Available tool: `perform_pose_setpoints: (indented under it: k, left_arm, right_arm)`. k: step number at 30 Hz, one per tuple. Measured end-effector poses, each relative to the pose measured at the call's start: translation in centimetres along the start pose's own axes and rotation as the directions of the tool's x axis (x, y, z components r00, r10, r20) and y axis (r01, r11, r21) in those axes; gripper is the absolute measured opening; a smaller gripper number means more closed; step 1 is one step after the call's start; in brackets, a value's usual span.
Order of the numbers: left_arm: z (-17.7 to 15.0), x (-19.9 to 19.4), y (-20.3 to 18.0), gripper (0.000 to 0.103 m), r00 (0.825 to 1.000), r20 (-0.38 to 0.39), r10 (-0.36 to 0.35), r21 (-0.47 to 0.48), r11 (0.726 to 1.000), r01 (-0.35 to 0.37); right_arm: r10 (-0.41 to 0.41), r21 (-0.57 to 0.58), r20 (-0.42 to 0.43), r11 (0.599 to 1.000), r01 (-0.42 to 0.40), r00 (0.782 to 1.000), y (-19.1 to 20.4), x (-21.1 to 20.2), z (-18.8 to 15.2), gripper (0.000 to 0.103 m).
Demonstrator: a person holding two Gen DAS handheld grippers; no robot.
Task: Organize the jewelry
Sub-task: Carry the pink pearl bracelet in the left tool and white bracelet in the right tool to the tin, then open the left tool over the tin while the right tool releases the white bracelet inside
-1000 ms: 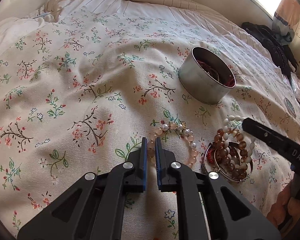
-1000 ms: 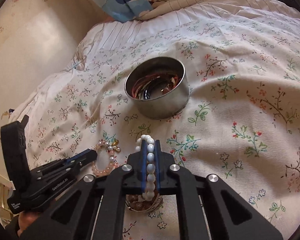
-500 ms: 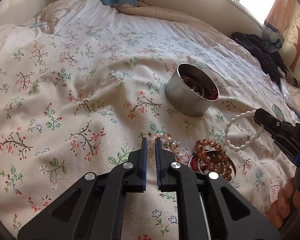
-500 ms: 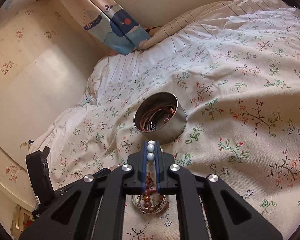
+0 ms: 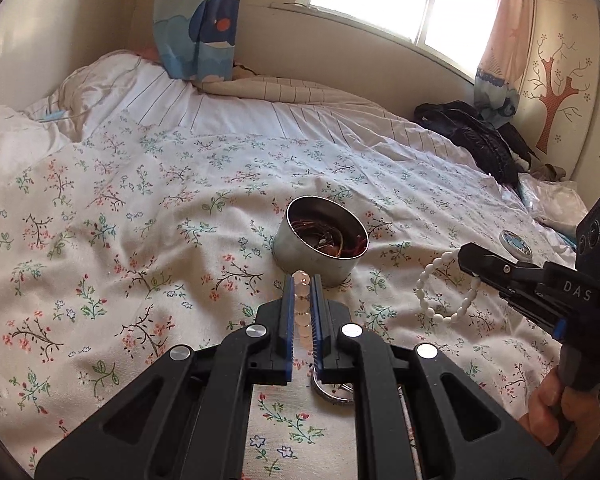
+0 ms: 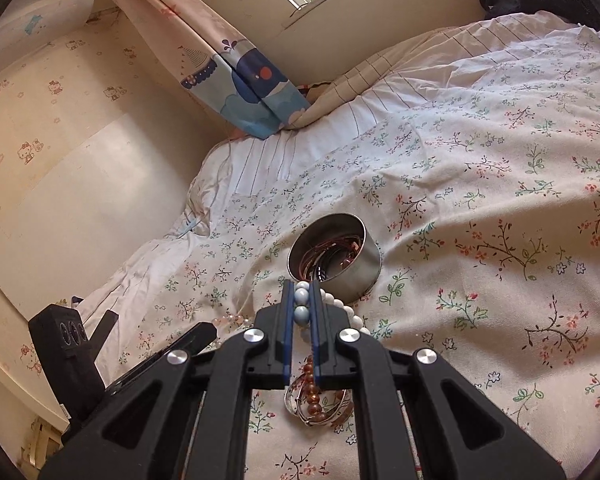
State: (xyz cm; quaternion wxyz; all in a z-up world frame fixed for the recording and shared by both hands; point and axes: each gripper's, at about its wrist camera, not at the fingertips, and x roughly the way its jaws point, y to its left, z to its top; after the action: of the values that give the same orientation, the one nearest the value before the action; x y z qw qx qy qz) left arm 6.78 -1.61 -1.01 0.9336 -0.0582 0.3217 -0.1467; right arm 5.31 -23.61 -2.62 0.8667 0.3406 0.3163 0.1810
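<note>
A round metal tin (image 5: 300, 250) with red and brown bands inside sits on the floral bedspread (image 5: 140, 240). My left gripper (image 5: 302, 285) is shut on a pale pink bead bracelet (image 5: 302, 300), lifted just short of the tin. My right gripper (image 5: 466, 258) holds a white bead bracelet (image 5: 428, 292) hanging in a loop right of the tin. In the right wrist view my right gripper (image 6: 301, 286) is shut on those white beads (image 6: 301, 314), with the tin (image 6: 364, 276) just beyond. Brown beads and silver bangles (image 6: 314, 398) lie beneath. The left gripper (image 6: 206, 334) is at lower left.
A small round blue-patterned disc (image 5: 516, 242) lies on the bed to the right. Black clothing (image 5: 472, 140) is heaped at the far right by the wall. Curtains (image 5: 198, 20) and a window stand behind the bed. A person's hand (image 5: 552, 412) grips the right tool.
Both grippers have risen and tilted up, lifting their bracelets off the bed: the pink beads with the left, the white loop with the right. The jewelry pile stays below.
</note>
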Motion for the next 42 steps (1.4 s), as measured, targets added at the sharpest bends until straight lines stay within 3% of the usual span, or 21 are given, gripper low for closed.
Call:
perform_pose_setpoints:
  k: [13, 26, 38, 42]
  left_arm:
    - [1.1, 0.1, -1.4, 0.007, 0.998, 0.056, -0.025, 0.023, 0.999, 0.023]
    - [4.7, 2.1, -2.3, 0.007, 0.989, 0.126, -0.075, -0.011, 0.997, 0.077]
    - [6.9, 7.8, -3.4, 0.007, 0.987, 0.099, -0.127, -0.060, 0.989, 0.134]
    - [6.8, 10.8, -2.4, 0.008, 0.997, 0.025, -0.067, -0.108, 0.992, 0.069]
  right_arm:
    - [0.035, -0.007, 0.026, 0.999, -0.035, 0.999, 0.3, 1.2, 1.2, 0.008]
    - [0.061, 0.019, 0.061, 0.998, -0.062, 0.996, -0.5, 2.7, 3.3, 0.008]
    - [0.066, 0.050, 0.088, 0.996, -0.070, 0.994, -1.9, 3.9, 5.0, 0.008]
    - [0.074, 0.062, 0.081, 0.995, -0.080, 0.994, -2.5, 5.1, 5.7, 0.008]
